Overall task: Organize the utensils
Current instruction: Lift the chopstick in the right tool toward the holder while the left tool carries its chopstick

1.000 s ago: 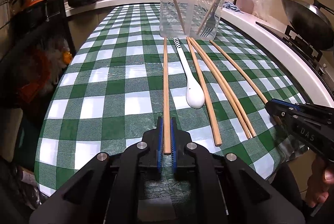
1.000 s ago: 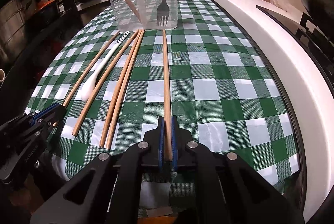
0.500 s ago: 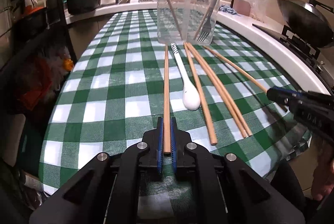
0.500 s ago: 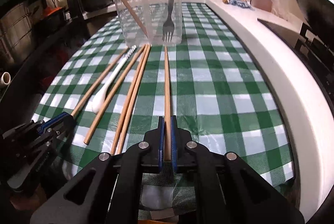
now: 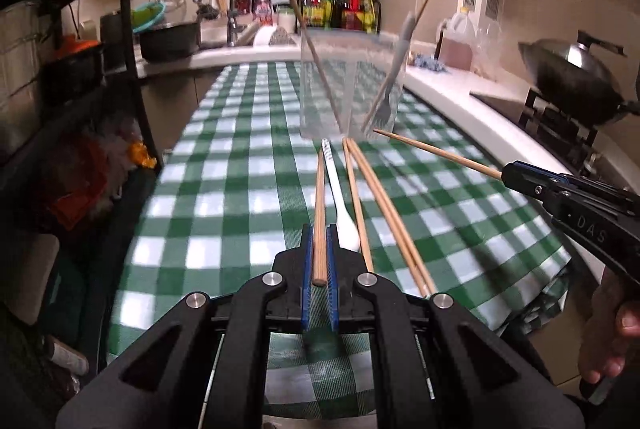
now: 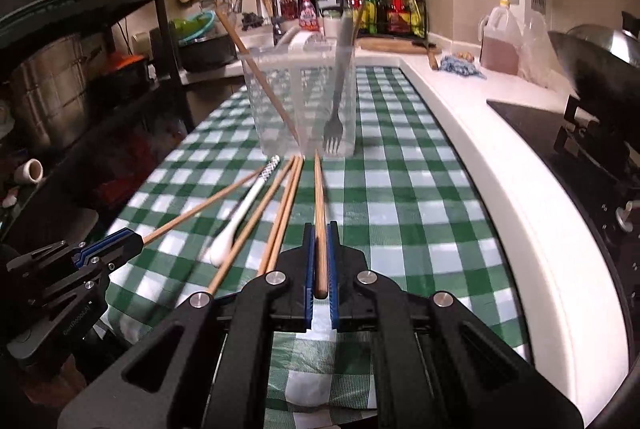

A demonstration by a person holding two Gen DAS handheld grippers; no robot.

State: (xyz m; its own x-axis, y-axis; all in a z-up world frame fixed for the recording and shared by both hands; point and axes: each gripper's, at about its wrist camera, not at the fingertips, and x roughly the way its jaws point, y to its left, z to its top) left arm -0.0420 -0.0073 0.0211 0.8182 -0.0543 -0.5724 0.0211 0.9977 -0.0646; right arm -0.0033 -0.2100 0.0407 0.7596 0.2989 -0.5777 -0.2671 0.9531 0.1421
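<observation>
My left gripper (image 5: 319, 233) is shut on a wooden chopstick (image 5: 319, 205) and holds it lifted off the checked cloth, pointing at the clear plastic cup (image 5: 352, 85). My right gripper (image 6: 320, 229) is shut on another wooden chopstick (image 6: 319, 197), also raised; it shows in the left wrist view (image 5: 436, 151). The cup (image 6: 306, 101) holds a chopstick (image 6: 260, 77) and a grey fork (image 6: 338, 109). A white spoon (image 5: 340, 201) and three chopsticks (image 5: 384, 213) lie on the cloth between the grippers.
The table has a green and white checked cloth (image 5: 224, 197). A wok (image 5: 576, 77) sits on the stove at right. A black shelf rack (image 5: 80, 77) stands at left. A sink, bottles and a spice rack (image 5: 340, 5) lie behind the cup.
Both grippers have lifted their chopsticks off the cloth and tilted the near ends up. The cup and the loose utensils have not moved.
</observation>
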